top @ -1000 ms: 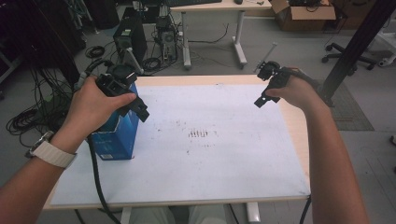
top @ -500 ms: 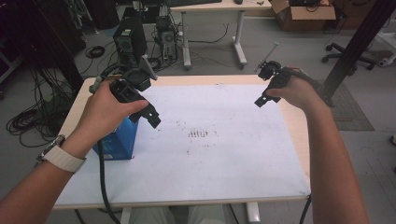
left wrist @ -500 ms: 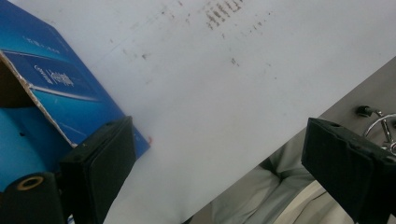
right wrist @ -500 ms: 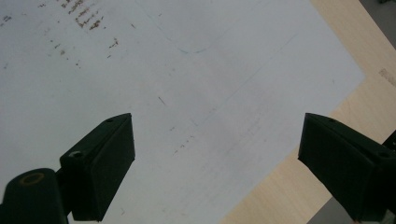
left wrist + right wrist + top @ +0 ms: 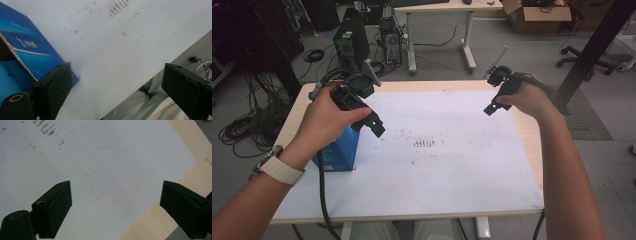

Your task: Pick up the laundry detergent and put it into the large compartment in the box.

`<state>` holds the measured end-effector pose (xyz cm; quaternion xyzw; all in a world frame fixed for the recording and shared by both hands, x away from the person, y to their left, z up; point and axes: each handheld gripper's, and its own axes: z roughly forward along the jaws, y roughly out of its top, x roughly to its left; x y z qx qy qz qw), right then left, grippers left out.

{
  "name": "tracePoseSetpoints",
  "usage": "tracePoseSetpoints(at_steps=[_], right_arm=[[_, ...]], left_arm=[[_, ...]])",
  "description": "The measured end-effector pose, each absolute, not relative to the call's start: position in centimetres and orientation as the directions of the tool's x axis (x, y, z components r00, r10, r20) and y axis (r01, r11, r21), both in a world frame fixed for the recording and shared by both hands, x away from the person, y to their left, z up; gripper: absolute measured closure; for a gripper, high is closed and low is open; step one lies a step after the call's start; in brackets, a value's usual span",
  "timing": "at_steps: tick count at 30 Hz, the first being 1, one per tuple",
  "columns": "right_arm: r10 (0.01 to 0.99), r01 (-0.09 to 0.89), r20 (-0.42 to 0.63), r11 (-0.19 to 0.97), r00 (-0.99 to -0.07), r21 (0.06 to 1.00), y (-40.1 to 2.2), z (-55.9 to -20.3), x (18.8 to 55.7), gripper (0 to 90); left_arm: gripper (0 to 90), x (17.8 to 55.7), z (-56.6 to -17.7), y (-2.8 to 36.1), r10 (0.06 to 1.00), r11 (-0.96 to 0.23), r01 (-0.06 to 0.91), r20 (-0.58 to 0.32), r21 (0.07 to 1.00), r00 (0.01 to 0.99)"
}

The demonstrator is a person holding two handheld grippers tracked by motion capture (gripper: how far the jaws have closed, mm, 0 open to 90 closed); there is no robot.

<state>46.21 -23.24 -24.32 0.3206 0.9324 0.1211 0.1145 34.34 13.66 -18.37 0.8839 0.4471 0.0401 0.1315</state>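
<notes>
A blue cardboard box (image 5: 337, 154) stands on the table's left side; the left gripper view shows its printed side and torn top edge (image 5: 30, 55). My left gripper (image 5: 377, 127) is held in a hand just above and right of the box, its jaws wide apart with nothing between them (image 5: 117, 82). My right gripper (image 5: 490, 109) hovers over the far right of the table. Its jaws are also open and empty above the white sheet (image 5: 115, 197).
A white sheet (image 5: 447, 170) covers most of the wooden table (image 5: 532, 145), with dark smudges (image 5: 424, 143) near its middle. Computer towers (image 5: 349, 47), cables and another desk stand on the floor beyond the far edge. An office chair (image 5: 582, 52) is at the right.
My left gripper has shifted a little to the right, off the top of the blue box toward the sheet. The right gripper has stayed in place.
</notes>
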Motion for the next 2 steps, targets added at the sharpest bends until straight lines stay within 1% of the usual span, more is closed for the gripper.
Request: tracePoseSetpoints(at_steps=[2], right_arm=[[0.628, 0.572, -0.135, 0.763, -0.767, 0.301, -23.33, -24.29, 46.19, 10.4]], left_arm=[[10.5, 34.31, -18.38, 13.55, 0.799, -0.568, 0.778, -0.048, 0.269, 0.599]])
